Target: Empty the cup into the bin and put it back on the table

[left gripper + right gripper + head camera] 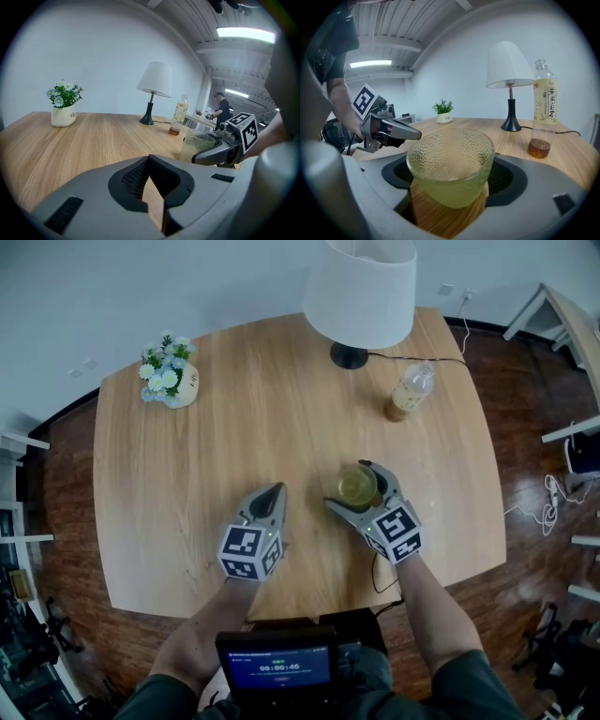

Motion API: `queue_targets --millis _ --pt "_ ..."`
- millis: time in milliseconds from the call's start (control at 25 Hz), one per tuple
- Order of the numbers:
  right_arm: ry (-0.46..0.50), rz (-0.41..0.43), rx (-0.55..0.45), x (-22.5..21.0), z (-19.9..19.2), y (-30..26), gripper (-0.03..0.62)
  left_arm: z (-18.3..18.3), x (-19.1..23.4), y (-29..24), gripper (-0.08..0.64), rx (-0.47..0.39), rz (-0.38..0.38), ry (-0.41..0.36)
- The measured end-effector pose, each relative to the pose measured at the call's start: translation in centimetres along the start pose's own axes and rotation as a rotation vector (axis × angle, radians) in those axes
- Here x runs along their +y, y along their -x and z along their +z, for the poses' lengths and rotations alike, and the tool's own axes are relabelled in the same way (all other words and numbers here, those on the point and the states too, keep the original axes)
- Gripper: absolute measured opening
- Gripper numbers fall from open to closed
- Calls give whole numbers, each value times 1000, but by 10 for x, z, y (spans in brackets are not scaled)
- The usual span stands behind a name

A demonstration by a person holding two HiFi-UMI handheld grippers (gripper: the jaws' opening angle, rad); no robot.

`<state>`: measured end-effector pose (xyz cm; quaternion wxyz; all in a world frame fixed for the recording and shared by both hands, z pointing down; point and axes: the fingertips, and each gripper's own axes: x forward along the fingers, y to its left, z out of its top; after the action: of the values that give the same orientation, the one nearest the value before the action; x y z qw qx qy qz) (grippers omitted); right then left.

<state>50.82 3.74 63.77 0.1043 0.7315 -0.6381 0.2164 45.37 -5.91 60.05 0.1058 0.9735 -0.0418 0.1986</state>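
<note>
A pale green dimpled glass cup [357,487] stands upright on the wooden table [187,484], near its front edge and right of centre. My right gripper [347,484] is open wide, one jaw on each side of the cup [450,159], and narrow gaps show beside the glass. Whether the cup holds anything I cannot tell. My left gripper [275,491] rests low over the table to the cup's left, its fingers together with nothing between them. From the left gripper view the cup [197,144] and the right gripper [220,150] show at the right.
At the table's far edge stands a white-shaded lamp [361,292] with a black base and a cable. A nearly empty tea bottle [410,392] stands beyond the cup, and a flower pot [171,371] at the far left corner. No bin is in view.
</note>
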Motion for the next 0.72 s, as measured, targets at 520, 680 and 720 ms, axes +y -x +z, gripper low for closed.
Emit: queue_targets --millis 520,680,720 --pt "-11 -57 -72 -1 19 28 446 18 -8 22 0 -74 15 23" --pt "-9 -55 -88 0 23 42 446 35 -11 36 0 -128 22 31" --pt "-3 -54 -92 0 24 45 446 38 -12 38 0 -136 19 29"
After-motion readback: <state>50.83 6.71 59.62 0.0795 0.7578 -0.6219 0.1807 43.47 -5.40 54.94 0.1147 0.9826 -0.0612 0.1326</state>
